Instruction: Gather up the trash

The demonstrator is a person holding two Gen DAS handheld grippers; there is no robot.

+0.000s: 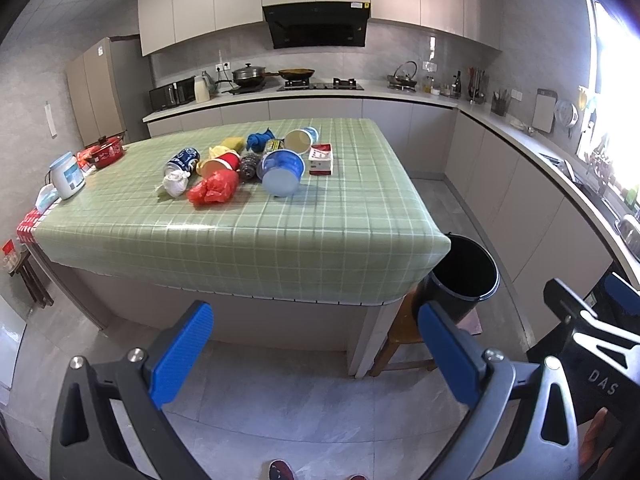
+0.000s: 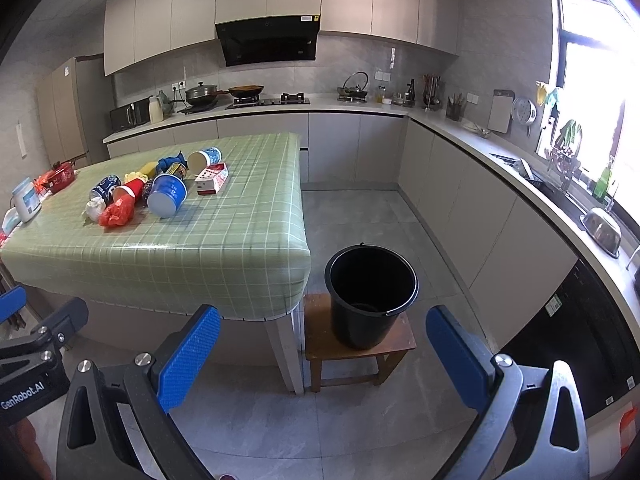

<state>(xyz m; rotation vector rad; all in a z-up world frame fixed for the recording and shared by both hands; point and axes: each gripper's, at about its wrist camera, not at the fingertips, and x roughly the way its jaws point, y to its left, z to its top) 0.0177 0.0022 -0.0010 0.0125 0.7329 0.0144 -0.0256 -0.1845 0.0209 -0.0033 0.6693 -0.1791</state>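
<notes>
Your left gripper point(image 1: 316, 354) and right gripper point(image 2: 322, 356): both spread, empty.
Trash pile point(image 1: 248, 164) at 11 o'clock; black bucket point(image 2: 370, 292) at 12.

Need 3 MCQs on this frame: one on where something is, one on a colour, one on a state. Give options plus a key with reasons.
1. Where does the black bucket stand?
A. on the green table
B. on a wooden stool beside the table
C. on the kitchen counter

2. What colour is the crumpled plastic bag on the table?
A. red
B. white
C. black

3. What state is the large blue cup in?
A. upright
B. inside the bucket
C. lying on its side

Key:
1 B: the right wrist view shows the bucket on the wooden stool by the table corner.
2 A: the bag is bright red, at the near edge of the trash pile.
3 C: the cup lies tipped over on the tablecloth with its round end toward the camera.

The left gripper and the right gripper are both open and hold nothing.
</notes>
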